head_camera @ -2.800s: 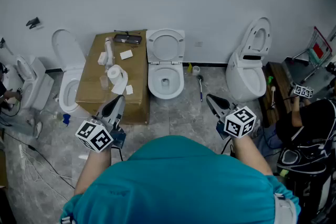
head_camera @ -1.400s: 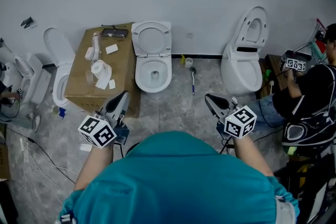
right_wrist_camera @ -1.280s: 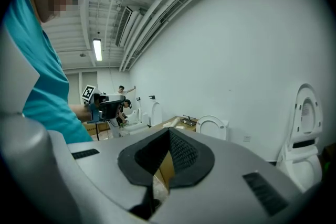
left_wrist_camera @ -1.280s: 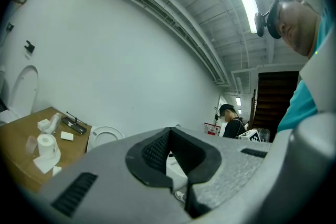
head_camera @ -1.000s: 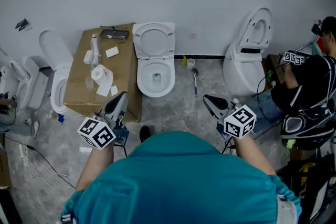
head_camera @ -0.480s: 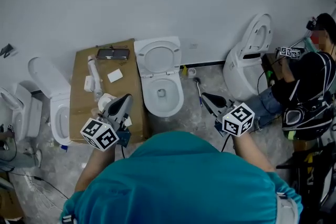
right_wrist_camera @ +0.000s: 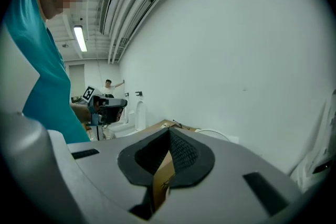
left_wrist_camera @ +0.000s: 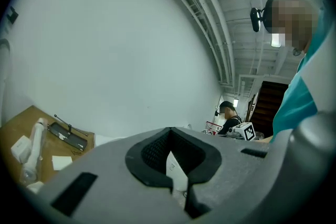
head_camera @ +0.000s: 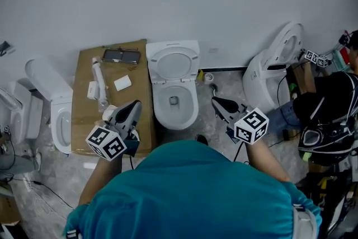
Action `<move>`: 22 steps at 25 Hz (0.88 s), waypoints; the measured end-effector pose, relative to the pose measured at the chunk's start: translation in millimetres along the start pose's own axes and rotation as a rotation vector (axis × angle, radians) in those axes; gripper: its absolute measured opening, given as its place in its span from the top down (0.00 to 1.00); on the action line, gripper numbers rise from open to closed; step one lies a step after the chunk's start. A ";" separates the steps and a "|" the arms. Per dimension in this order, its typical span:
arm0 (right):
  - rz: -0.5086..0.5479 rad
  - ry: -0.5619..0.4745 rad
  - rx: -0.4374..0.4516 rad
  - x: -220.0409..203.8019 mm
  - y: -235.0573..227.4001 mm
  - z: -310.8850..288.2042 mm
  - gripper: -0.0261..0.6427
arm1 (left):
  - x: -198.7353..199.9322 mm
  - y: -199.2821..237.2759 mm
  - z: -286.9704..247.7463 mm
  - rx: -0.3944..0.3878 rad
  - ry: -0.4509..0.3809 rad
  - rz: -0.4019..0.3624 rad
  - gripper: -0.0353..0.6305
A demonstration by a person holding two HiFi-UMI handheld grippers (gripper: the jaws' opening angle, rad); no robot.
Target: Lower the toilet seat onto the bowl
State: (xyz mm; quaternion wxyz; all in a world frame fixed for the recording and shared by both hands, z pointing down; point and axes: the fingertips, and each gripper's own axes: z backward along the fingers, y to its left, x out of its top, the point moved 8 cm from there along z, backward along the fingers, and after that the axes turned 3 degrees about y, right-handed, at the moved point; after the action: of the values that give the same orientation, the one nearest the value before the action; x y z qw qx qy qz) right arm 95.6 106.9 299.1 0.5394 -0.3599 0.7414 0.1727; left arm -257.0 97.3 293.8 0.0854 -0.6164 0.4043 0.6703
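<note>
1. White ceramic toilet (head_camera: 175,123) stands at 12 o'clock from the person, against the wall. Its toilet seat (head_camera: 174,51) stands upright at the back, well apart from the bowl (head_camera: 159,109). So the lowering is, by my judgement, not begun, and all of it is left to do.
2. Brown cardboard box (head_camera: 89,120) lies at 10 o'clock, just beside the bowl. It seems not to block the way down of the seat.
3. Two other toilets stand apart, one at 9 o'clock (head_camera: 56,120) and one at 2 o'clock (head_camera: 268,78).
4. Another person (head_camera: 327,115) in black sits at 3 o'clock, near the right-hand toilet and not in the way.
5. Left gripper (head_camera: 136,104) and right gripper (head_camera: 215,101) are held low, at 11 and 1 o'clock, on either side of the bowl. The fingers of each are pressed together with nothing between them. Neither touches the seat.
6. Small things lie on the box: a dark flat device (head_camera: 120,55), a white tube (head_camera: 99,84) and a paper roll (head_camera: 109,112). Something small (head_camera: 207,76) stands on the floor at 1 o'clock; I cannot tell what.
</note>
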 end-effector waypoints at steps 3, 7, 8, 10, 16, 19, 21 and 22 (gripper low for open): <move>0.014 -0.008 0.048 0.0 -49.4 -8.5 0.97 | -2.6 -0.1 -38.3 0.054 0.007 -0.022 0.94; 0.063 0.000 0.154 -7.7 -114.9 -20.5 0.97 | -12.3 -7.6 -96.0 0.161 -0.015 -0.042 0.94; 0.073 0.007 0.185 -6.4 -130.8 -24.1 0.97 | -13.4 -10.3 -111.1 0.188 -0.018 -0.042 0.94; 0.097 0.022 0.240 -1.0 -158.3 -32.9 0.97 | -13.9 -12.3 -138.5 0.240 -0.009 -0.042 0.94; 0.142 0.053 0.275 -1.7 -202.8 -66.2 0.97 | -13.6 9.3 -184.1 0.342 0.065 -0.048 0.94; 0.134 0.073 0.238 -10.3 -209.9 -88.3 0.97 | -16.8 36.0 -191.4 0.344 0.102 -0.073 0.94; 0.132 0.088 0.200 -13.3 -211.9 -106.7 0.97 | -19.5 58.4 -197.2 0.331 0.144 -0.110 0.94; 0.130 0.097 0.178 -14.7 -212.8 -116.0 0.97 | -21.5 69.9 -201.2 0.319 0.173 -0.131 0.94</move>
State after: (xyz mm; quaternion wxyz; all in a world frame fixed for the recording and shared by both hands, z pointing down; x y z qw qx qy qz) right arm 172.8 -107.7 382.3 0.5204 -0.2698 0.8009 0.1228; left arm -142.6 -70.6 361.1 0.1900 -0.6754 0.4702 0.5353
